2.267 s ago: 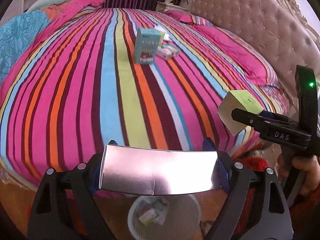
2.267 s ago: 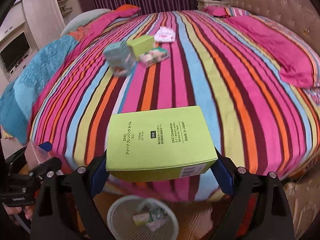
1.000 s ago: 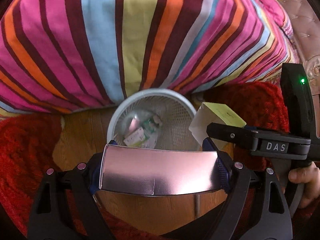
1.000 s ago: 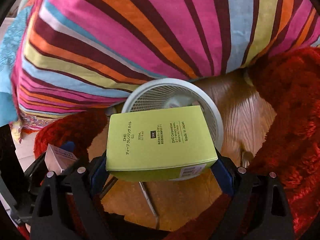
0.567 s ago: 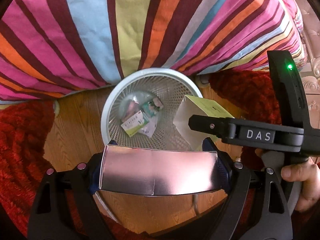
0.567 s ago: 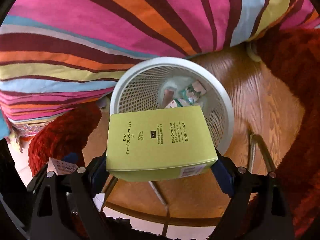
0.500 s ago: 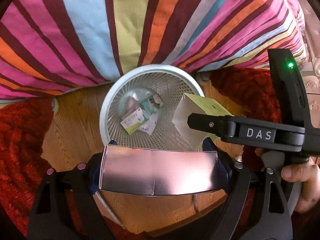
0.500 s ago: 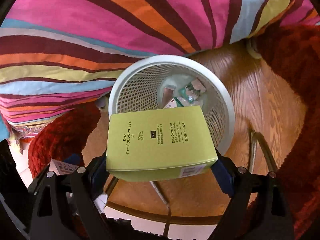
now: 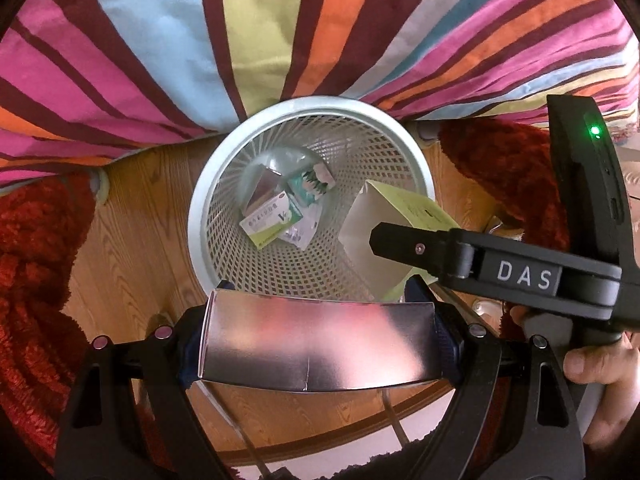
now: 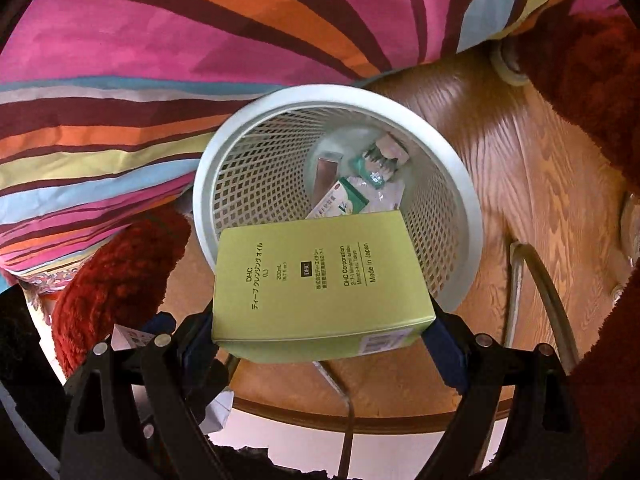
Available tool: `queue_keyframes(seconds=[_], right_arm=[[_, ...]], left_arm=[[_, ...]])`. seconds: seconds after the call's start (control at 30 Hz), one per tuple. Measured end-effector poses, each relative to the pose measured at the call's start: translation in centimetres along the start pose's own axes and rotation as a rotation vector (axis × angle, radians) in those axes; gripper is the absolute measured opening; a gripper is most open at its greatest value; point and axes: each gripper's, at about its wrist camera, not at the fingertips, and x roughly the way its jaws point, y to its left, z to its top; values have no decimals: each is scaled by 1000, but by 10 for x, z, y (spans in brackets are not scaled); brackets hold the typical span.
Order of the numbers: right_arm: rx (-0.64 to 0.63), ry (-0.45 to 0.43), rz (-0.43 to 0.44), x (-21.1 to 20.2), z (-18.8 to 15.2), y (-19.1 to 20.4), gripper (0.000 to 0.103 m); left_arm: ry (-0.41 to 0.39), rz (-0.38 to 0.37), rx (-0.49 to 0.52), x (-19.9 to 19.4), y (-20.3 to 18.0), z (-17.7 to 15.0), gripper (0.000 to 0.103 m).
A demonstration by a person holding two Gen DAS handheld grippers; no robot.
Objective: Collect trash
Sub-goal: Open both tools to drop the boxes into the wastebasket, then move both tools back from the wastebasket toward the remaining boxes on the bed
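From the left wrist view, the left gripper tips steeply down over the white mesh wastebasket, its jaws clamped on the two ends of a shiny silver box held crosswise just above the basket's near rim. The right gripper reaches in from the right edge, a black arm lettered DAS with a green light on its upright body, and a person's hand wraps its handle. Its jaws hold a yellow-green DHC carton whose pale end face hangs over the right side of the basket's mouth. At the bottom of the basket lie a green-and-white medicine box, a teal packet, a small pinkish box and a clear wrapper. The striped bedspread hangs down behind the basket, a shaggy red rug lies on both sides, and wooden floor shows between.

From the right wrist view, the right gripper also points steeply down, jaws gripping the DHC carton by its two ends, printed face up, its far edge over the basket's near rim and hiding part of the litter inside. This view alone shows the carton's lettering and barcode label. The silver box is barely seen here: only a white printed corner shows at the lower left behind the black finger. A curved metal rod crosses the floor on the right.
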Motion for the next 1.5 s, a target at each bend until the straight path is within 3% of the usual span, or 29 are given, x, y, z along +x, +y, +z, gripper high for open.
queue_keyframes(seconds=[0.4,0.47,0.5,0.7,1.5], right_arm=[[31,34,33,12,1,-3,86],[35,43,31,15,1,-4,96],[38,45,27,16,1,-5,95],[66,19,5,15,2,-10,95],[24,-39,-14,1,-3,-2,95]], left_arm=[[79,10,-12,19,0,4,86],[97,16,-17,24,2,4,86],[101,1,-20,25,2,4,90],[86,4,-30,23,3,3,95],[9,29,-46,5,4,-2,95]])
